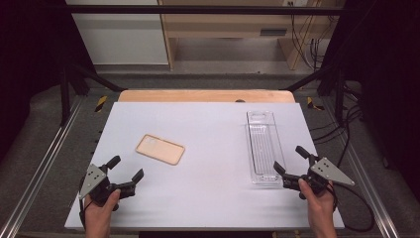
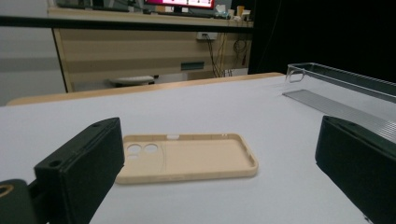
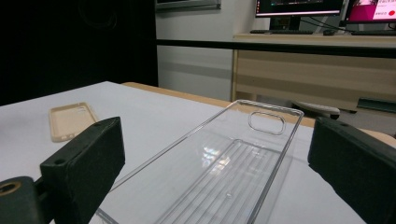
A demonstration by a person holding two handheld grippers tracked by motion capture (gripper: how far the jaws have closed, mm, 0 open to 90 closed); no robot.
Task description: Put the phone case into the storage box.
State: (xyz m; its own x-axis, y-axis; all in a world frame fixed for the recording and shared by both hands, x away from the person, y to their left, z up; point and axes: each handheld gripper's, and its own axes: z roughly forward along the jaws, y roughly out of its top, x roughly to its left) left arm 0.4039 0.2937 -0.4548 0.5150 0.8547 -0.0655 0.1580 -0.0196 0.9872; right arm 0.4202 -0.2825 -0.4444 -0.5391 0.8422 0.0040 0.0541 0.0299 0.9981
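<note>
From the high view we see the left gripper (image 1: 130, 170) held low over the near left part of the white table (image 1: 208, 198), its jaws spread apart with nothing between them, the person's left hand (image 1: 100, 210) wrapped round its body. The right gripper (image 1: 289, 159) sits at the near right, jaws likewise apart and empty, in the right hand (image 1: 317, 201); it hangs just at the near end of a long clear plastic tray (image 1: 263, 146) that runs away from us along the right side, close to the table's right edge. A tan phone case (image 1: 160, 149) lies flat left of centre, ahead of the left gripper and well apart from the tray. We find bare white surface between case and tray, and across the whole near middle. Metal rails flank the table on both sides.

In the left gripper view, the phone case (image 2: 187, 157) lies open side up straight ahead between the two black jaws, touching neither. The clear tray (image 2: 345, 93) stretches off at the right.

In the right gripper view, the tray (image 3: 224, 163) runs forward between the wide jaws, its far end wall with a handle cut-out. The phone case (image 3: 70, 120) lies off to the left, well clear of the tray.
</note>
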